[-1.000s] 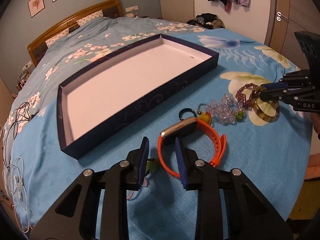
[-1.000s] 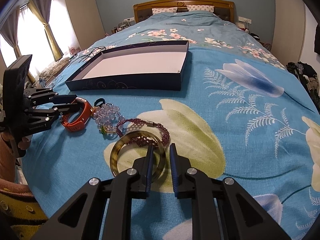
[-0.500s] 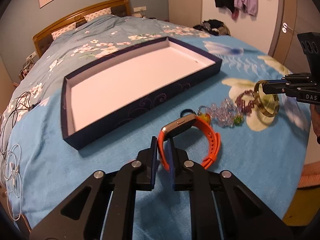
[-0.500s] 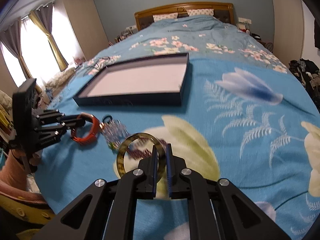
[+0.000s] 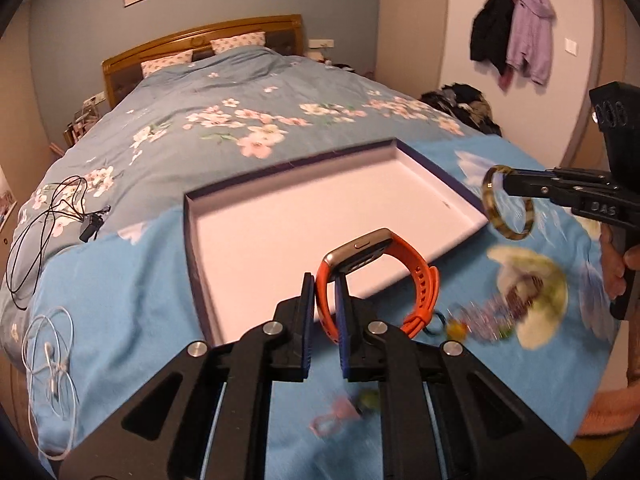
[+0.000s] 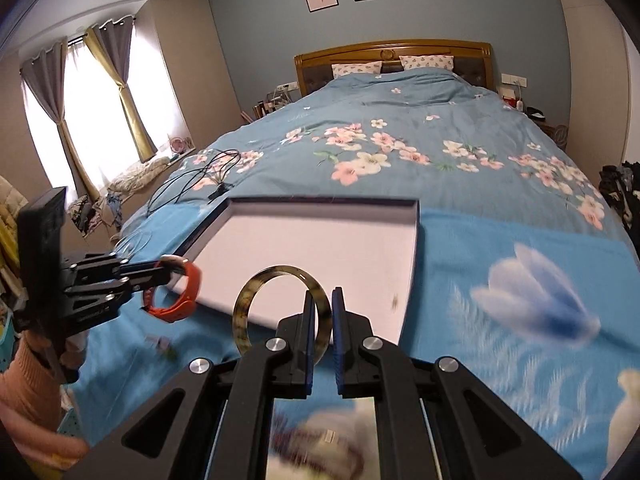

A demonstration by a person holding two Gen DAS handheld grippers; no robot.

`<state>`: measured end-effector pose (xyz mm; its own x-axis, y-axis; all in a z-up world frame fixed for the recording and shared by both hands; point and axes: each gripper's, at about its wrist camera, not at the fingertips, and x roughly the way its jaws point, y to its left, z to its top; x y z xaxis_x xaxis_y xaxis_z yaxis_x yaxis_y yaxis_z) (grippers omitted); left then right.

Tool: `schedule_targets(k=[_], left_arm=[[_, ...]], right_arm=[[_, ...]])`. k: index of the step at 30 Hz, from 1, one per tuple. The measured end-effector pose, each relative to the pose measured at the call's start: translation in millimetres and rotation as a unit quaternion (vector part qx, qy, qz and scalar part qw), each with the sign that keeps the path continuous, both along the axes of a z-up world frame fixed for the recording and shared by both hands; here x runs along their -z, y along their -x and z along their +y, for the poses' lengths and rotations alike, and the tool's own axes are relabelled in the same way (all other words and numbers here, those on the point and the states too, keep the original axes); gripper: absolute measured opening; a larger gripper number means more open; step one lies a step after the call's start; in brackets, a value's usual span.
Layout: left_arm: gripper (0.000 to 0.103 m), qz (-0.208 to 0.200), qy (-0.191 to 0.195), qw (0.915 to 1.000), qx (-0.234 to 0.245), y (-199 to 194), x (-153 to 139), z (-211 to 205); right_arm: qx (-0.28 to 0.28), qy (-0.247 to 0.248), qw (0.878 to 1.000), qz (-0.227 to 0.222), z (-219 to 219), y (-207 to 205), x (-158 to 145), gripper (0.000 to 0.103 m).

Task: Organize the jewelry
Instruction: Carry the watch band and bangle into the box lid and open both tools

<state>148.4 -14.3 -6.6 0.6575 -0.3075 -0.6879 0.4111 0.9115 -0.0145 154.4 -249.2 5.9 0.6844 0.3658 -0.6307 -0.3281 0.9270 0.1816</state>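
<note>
Across the foot end of the bed (image 6: 520,264), on the blue floral duvet, we find the dark-walled tray (image 5: 192,240) lying flat with its long axis running across the bed, its white floor bare; we judge it to be the destination for the jewelry. Above the tray's near edge, our left gripper (image 5: 323,300) is clamped on the strap of the orange watch (image 5: 416,276), lifted clear of the duvet. The loop stands on edge, its case uppermost and its long axis running away from the fingers toward the tray. We judge that gripping the strap keeps the watch face free of the pads. Beside the tray's right-hand corner, our right gripper (image 6: 320,320) is closed on the rim of the tortoiseshell bangle (image 6: 256,292), held upright in the air with its opening facing sideways across the gripper; a rim pinch is the only hold a thin ring allows. On the duvet near the bed's foot edge, the beaded bracelets (image 5: 492,316) lie in a blurred cluster, not yet collected.
</note>
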Motion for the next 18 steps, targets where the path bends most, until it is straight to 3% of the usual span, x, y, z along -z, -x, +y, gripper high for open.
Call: schedule_targets(k=[9,18], left_arm=[[0.01,0.002,-0.013,0.9995,-0.028,-63.5,-4.2,-3.9],[0.01,0.023,-0.032,0.9986,-0.035,-122.6,11.1,-14.3]], right_arm=[[0.012,0.018,1.0,0.019,20.7,-82.4,10.6,0.006],[0.024,0.028,0.998,0.056,35.5,-133.8,32.5,0.006]])
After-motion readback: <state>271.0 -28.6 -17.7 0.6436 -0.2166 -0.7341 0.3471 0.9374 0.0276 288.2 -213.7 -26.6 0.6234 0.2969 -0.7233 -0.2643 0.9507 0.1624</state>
